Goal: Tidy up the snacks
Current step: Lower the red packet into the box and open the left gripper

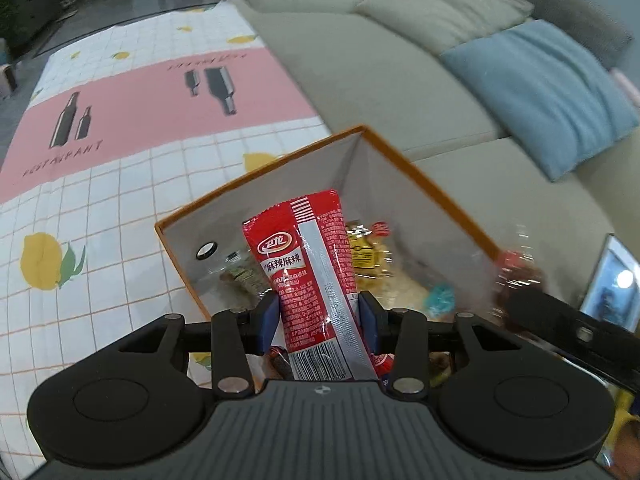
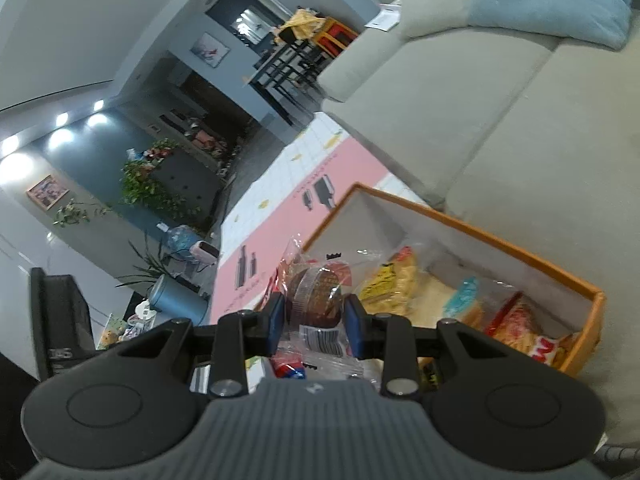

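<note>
A long red snack packet [image 1: 316, 276] with white print stands between the blue pads of my left gripper [image 1: 319, 318], which is shut on it above the orange-rimmed box [image 1: 260, 178]. Inside the box lie a yellow snack bag [image 1: 366, 254] and other wrapped snacks. In the right wrist view my right gripper [image 2: 315, 320] is shut on a clear-wrapped brown cake [image 2: 316, 298], held over the near left corner of the same orange-rimmed box [image 2: 504, 246]. That box holds a yellow bag [image 2: 390, 282] and a red bag [image 2: 514, 318]. The right gripper's black body [image 1: 560, 320] shows blurred at the right of the left wrist view.
The box sits on a checked mat [image 1: 100, 200] with a pink band and lemon prints, against a grey-green sofa [image 1: 380, 68] carrying a blue cushion [image 1: 548, 92]. More snack packets [image 2: 288, 366] lie under the right gripper. Plants and furniture [image 2: 152, 184] stand far off.
</note>
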A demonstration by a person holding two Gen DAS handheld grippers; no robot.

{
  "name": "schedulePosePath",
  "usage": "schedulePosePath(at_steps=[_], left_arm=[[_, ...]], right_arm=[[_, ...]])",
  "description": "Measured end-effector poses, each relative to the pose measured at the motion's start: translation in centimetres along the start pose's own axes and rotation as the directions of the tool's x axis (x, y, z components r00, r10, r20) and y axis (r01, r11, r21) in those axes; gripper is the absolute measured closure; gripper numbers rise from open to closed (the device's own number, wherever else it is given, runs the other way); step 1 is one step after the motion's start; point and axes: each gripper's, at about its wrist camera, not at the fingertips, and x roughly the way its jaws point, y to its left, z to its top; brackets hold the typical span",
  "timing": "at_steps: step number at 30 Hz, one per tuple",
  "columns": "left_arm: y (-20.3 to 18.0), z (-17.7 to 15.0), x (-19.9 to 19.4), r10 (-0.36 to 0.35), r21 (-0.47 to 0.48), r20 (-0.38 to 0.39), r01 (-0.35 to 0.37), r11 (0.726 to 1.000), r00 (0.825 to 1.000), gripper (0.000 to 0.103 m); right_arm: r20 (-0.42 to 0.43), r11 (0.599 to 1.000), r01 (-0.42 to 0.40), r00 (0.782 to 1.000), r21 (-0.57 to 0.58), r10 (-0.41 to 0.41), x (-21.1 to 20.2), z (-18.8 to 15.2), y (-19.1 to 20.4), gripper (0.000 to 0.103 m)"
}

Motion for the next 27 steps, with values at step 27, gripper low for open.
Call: schedulePosePath(at_steps=[27], left_arm=[[1.7,-3.5,-2.5,-0.066,0.008,-0.102,0.067,0.998,0.993,0.024]], right_arm=[[-0.181,0.992,0.114,0.978,0.053,-0.103,5.0,3.2,3.3,0.072]])
